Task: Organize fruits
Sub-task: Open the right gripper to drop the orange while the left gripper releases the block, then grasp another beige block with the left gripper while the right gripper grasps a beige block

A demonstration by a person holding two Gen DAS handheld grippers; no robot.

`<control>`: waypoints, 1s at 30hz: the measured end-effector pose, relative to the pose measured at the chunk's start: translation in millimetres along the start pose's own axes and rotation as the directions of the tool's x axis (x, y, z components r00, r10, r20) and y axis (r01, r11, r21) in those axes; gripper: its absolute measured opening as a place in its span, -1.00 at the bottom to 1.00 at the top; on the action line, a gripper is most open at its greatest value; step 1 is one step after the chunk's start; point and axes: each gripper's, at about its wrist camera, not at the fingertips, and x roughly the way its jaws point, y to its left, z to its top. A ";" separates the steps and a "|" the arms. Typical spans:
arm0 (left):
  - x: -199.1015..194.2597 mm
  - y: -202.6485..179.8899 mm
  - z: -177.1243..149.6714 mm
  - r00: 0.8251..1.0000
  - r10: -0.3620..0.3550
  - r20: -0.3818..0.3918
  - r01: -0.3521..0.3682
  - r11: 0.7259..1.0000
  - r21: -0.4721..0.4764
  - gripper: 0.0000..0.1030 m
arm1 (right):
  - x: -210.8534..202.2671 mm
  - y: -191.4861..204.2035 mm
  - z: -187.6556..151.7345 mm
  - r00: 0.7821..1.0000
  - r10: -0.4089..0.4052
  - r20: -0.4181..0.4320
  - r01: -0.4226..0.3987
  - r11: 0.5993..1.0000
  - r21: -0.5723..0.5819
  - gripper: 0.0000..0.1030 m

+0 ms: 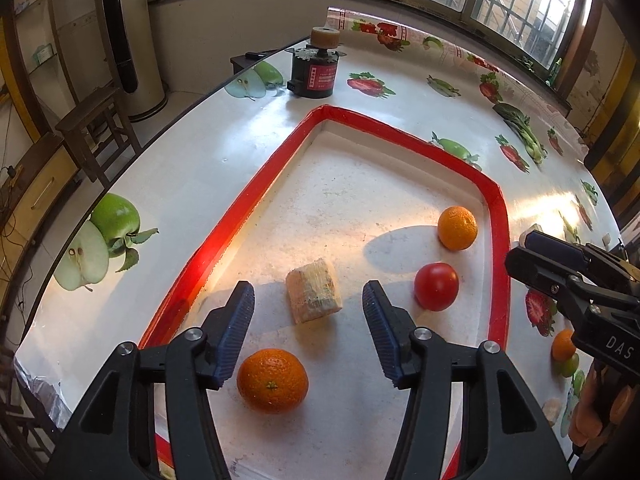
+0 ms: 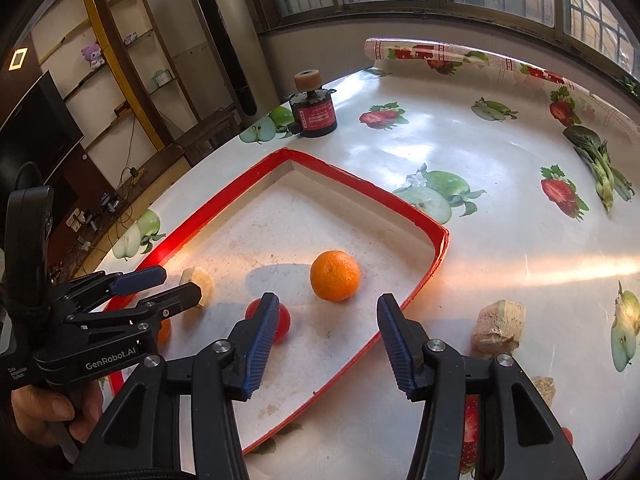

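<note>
A red-rimmed white tray [image 1: 224,232] lies on the fruit-print tablecloth. In it are two oranges, a near one [image 1: 272,380] and a far one [image 1: 457,227], a red tomato [image 1: 436,286] and a wrapped tan block [image 1: 314,296]. My left gripper [image 1: 307,292] hangs open over the tray; the near orange lies low between its fingers, untouched. My right gripper [image 2: 327,302] is open above the tray's right part, with the far orange [image 2: 335,276] just ahead and the tomato [image 2: 280,320] half hidden behind its left finger. Each gripper shows in the other's view: the right one [image 1: 540,256] and the left one [image 2: 178,283].
A black and red cylinder with a tan cap [image 1: 312,76] stands beyond the tray. A second wrapped block [image 2: 498,326] and a small brown piece [image 2: 544,386] lie on the cloth right of the tray. The table edge curves along the left, with a wooden stool [image 1: 100,128] beyond.
</note>
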 end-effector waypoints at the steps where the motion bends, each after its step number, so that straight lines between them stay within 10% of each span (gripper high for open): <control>1: -2.1 -1.7 -0.5 1.000 -0.001 0.004 0.001 1.000 0.004 0.07 | -5.2 -0.9 -2.5 1.000 -0.002 0.006 0.002 1.000 0.002 0.02; 30: -52.6 -59.5 -28.2 0.994 -0.092 0.067 0.085 0.991 0.102 0.07 | -104.6 -62.1 -92.6 0.991 -0.102 0.081 0.088 0.984 0.157 0.09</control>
